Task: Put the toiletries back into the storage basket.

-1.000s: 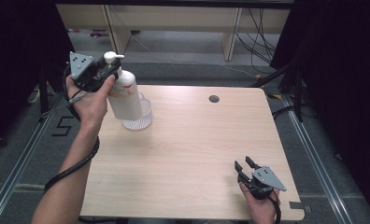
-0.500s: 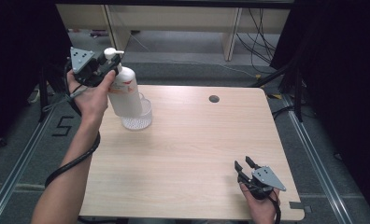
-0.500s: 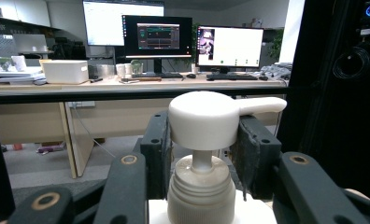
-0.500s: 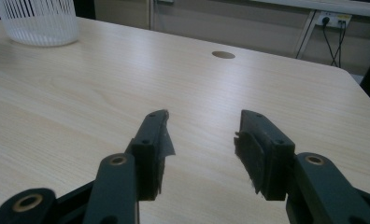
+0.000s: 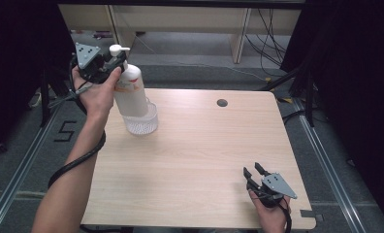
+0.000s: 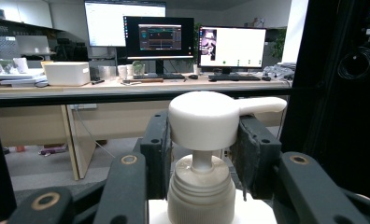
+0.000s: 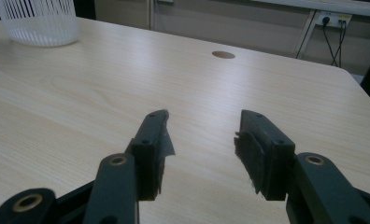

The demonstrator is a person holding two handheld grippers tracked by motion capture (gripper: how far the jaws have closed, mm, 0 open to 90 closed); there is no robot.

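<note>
A black "5" is marked on the floor (image 5: 66, 132) left of the table (image 5: 200, 165).

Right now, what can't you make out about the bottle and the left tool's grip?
- Bottle base: in the high view it sits behind the basket wall, so I cannot tell if it rests on the bottom.
- Bottle label: too small to read in the high view.
- Bottle body: cut off by the bottom edge in the left gripper view.
- Left tool pads: they flank the pump head; the head hides where they touch.

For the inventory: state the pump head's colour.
White pump head, clearest in the left gripper view.
</note>
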